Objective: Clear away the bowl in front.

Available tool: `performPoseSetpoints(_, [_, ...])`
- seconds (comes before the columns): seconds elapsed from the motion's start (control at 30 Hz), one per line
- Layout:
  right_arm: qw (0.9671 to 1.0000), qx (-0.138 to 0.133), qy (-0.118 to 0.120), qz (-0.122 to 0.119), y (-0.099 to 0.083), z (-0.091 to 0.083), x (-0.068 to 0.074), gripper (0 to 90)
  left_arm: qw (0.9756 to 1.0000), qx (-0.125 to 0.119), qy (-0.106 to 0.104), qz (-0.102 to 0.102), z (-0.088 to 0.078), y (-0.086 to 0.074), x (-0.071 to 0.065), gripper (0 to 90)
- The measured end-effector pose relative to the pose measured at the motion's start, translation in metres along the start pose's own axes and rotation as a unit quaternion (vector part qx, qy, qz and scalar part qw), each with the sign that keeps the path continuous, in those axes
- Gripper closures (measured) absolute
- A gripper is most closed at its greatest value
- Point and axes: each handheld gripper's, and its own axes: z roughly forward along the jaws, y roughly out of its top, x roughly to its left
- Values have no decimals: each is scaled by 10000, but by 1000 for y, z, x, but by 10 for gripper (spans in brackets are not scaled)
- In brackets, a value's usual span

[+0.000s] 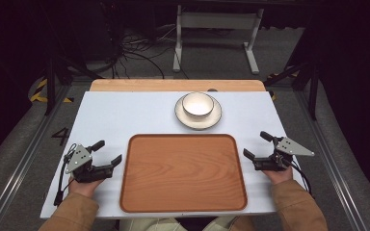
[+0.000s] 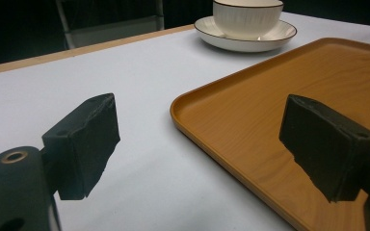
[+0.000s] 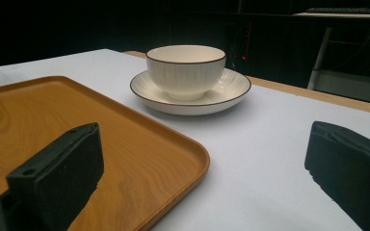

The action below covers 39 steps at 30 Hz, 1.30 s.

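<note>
An empty wooden tray point(image 1: 183, 173) lies in the middle of the white table point(image 1: 125, 115). Beyond its far edge a white bowl point(image 1: 197, 104) sits on a white plate point(image 1: 197, 125) with a dark rim. My left gripper point(image 1: 109, 151) rests just left of the tray, open, nothing between its jaws. In the left gripper view, that gripper point(image 2: 197, 130) straddles the tray's corner point(image 2: 289, 86), with the bowl point(image 2: 248, 17) far ahead. My right gripper point(image 1: 255, 144) is open beside the tray's right edge. In the right gripper view, that gripper point(image 3: 202, 159) faces the bowl point(image 3: 186, 70) and plate point(image 3: 231, 89).
A wooden strip point(image 1: 173, 85) runs along the table's far edge. Behind it on the floor stand a white metal frame point(image 1: 217, 33) and loose cables point(image 1: 135, 53). Bare white table surface lies on both sides of the plate.
</note>
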Motion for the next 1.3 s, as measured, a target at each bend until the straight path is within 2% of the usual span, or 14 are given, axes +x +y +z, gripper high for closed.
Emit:
performPoseSetpoints(0.47, [10000, -1, -19, 48, 0, 0, 0, 6, 9999, 55, -43, 90, 1, 0, -1, 155])
performPoseSetpoints(0.6, [10000, -2, -37, 62, 0, 0, -1, 1, 10000, 39, -35, 11, 1, 0, -1, 151])
performPoseSetpoints(0.93, [10000, -2, -32, 81, 0, 0, 0, 2, 10000, 14, 4, 20, 0, 1, -1, 150])
performPoseSetpoints(1.1, [9999, 6, -36, 113, -1, 0, -1, 2, 9999, -22, -5, 114, -3, 10, -2, 151])
performPoseSetpoints(1.13, [9999, 6, -37, 116, -1, 0, 0, 1, 9998, -35, -1, 206, -3, 14, -4, 151])
performPoseSetpoints(1.3, [9999, 26, -40, 142, -1, 0, -1, 1, 9990, -140, -58, 410, -5, 21, -10, 170])
